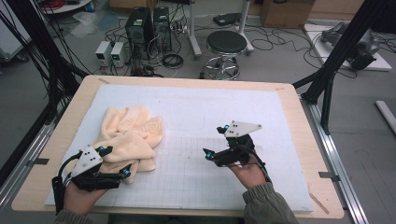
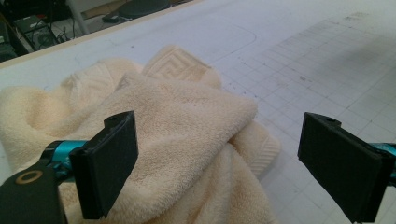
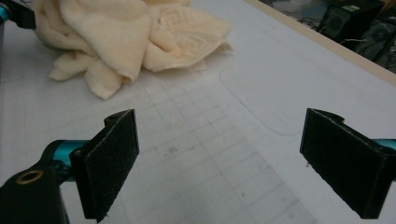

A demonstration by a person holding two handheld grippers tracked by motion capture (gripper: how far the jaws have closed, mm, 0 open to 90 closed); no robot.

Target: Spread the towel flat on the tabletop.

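High view: crumpled towel [image 1: 128,140] on table's [image 1: 289,100] left. Soft, light, floppy, so we'd pinch a folded corner. Left gripper [image 1: 112,161] w/ jaws apart at its edge; right gripper [image 1: 211,141] apart too, well clear.

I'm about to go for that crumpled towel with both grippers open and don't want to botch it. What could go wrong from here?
1. The towel lies bunched in overlapping folds, so the left gripper, open right at its near edge, may pinch several layers instead of one edge.
2. The right gripper hovers open over the bare mat, well apart from the towel; a one-sided pull would likely drag the heap rather than spread it.
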